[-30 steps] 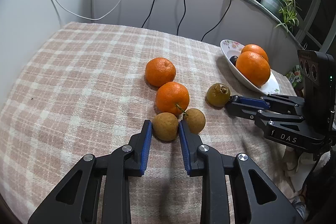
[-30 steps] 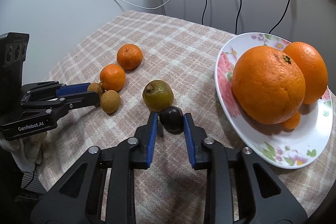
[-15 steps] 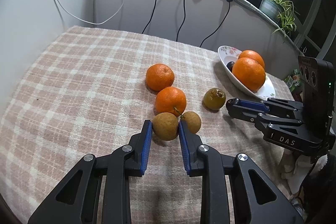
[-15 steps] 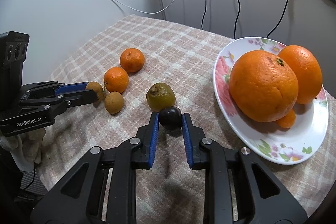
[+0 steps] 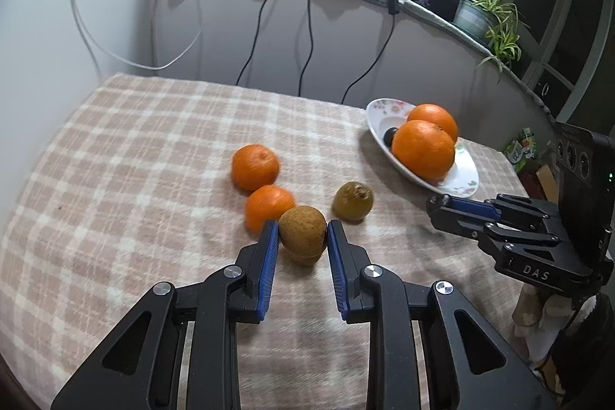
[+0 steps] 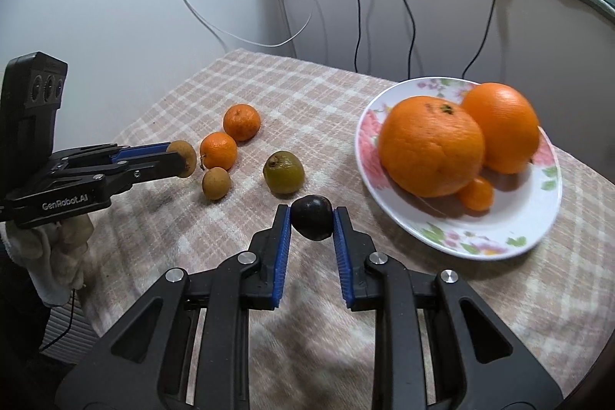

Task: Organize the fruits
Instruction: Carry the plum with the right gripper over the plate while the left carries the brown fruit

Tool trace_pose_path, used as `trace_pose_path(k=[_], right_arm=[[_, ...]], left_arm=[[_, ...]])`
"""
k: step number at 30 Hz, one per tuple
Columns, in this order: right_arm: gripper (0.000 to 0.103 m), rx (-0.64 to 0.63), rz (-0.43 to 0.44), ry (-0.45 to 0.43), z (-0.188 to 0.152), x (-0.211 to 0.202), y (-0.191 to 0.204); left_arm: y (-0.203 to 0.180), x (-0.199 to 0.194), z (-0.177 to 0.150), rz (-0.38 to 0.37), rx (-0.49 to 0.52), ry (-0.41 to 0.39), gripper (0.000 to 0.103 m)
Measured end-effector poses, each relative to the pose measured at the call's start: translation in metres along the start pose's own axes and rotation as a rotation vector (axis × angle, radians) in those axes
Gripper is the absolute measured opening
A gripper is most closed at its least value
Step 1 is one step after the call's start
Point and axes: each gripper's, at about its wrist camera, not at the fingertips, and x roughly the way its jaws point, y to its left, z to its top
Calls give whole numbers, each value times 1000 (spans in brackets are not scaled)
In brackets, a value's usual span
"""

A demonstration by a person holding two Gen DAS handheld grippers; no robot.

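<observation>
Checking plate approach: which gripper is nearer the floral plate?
Right. The right gripper, shut on the dark fruit, is just short of the floral plate; the left gripper is beyond the loose fruit.

Right gripper (image 6: 311, 218) clamped on a dark round fruit (image 6: 311, 216) above the checked cloth (image 6: 519, 287).
Left gripper (image 6: 182, 158), at frame left, grips a brown fruit (image 6: 185, 156). On the cloth: two tangerines (image 6: 241, 122), a second brown fruit (image 6: 216, 183), a greenish fruit (image 6: 283, 172). The floral plate (image 6: 496, 241) holds two large oranges (image 6: 430, 145) and one small orange fruit (image 6: 476, 194).
</observation>
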Motion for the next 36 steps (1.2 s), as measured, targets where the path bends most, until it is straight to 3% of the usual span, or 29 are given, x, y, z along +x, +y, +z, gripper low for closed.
trace_pose_path(k=[17,36], right_arm=[[23,61,-75,-61,-5,-41,-38],[23,97,-132,-73,-3,-45,-69]], left_arm=[[-31,18,33,-71,44,-31,24],[-56,56,75,-109,86,-41,24]])
